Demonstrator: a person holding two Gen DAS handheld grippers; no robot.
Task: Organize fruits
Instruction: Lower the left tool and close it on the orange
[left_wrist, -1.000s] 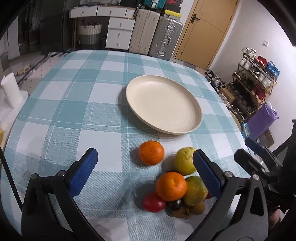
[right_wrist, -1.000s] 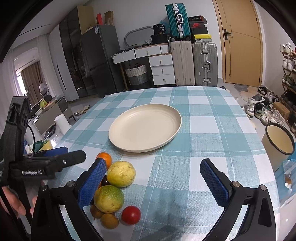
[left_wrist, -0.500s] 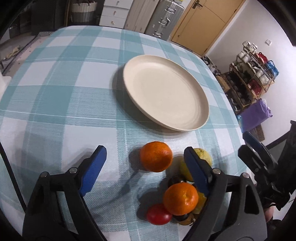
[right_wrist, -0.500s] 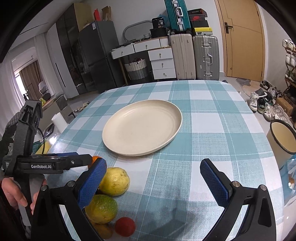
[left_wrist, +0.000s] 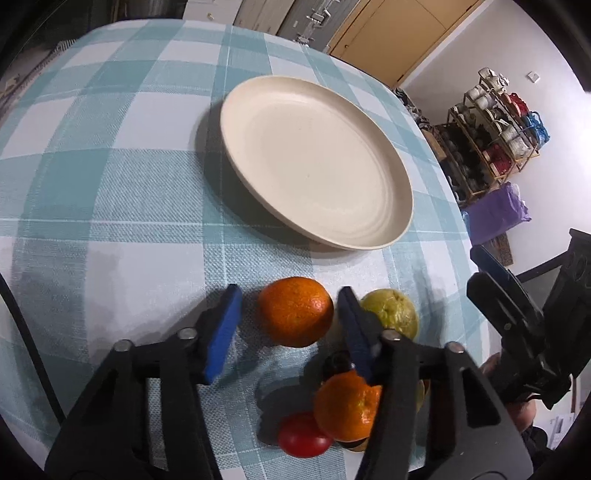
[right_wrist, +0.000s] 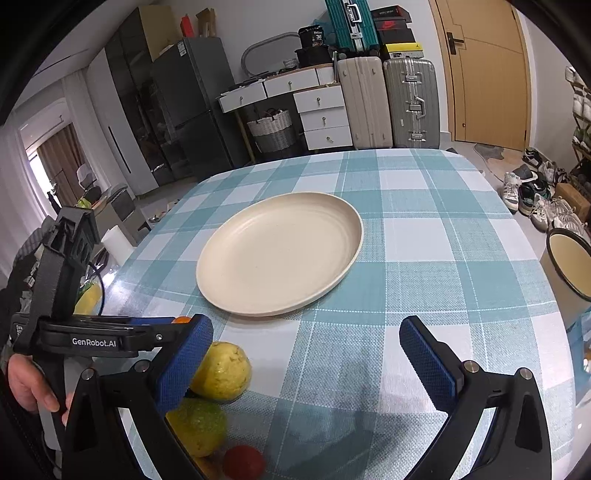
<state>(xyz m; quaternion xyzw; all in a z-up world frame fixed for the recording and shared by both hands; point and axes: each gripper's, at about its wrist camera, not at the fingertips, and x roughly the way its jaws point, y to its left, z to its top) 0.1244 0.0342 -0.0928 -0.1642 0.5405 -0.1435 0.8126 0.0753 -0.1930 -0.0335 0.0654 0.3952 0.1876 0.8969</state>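
Teal-checked counter (right_wrist: 436, 236), suitcases (right_wrist: 388, 103) and door (right_wrist: 484, 70) beyond; cream plate (left_wrist: 317, 162) mid-counter, fruit cluster at near edge; left tool (left_wrist: 288, 328) low, released, pads straddling an orange (left_wrist: 295, 312) without contact; right tool (right_wrist: 306, 358) hovering, released.

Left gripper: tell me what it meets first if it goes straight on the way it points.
The left gripper, jaws open, straddles the round orange tangerine, so it likely meets that first. Beyond lies the cream round plate; depth is uncertain.
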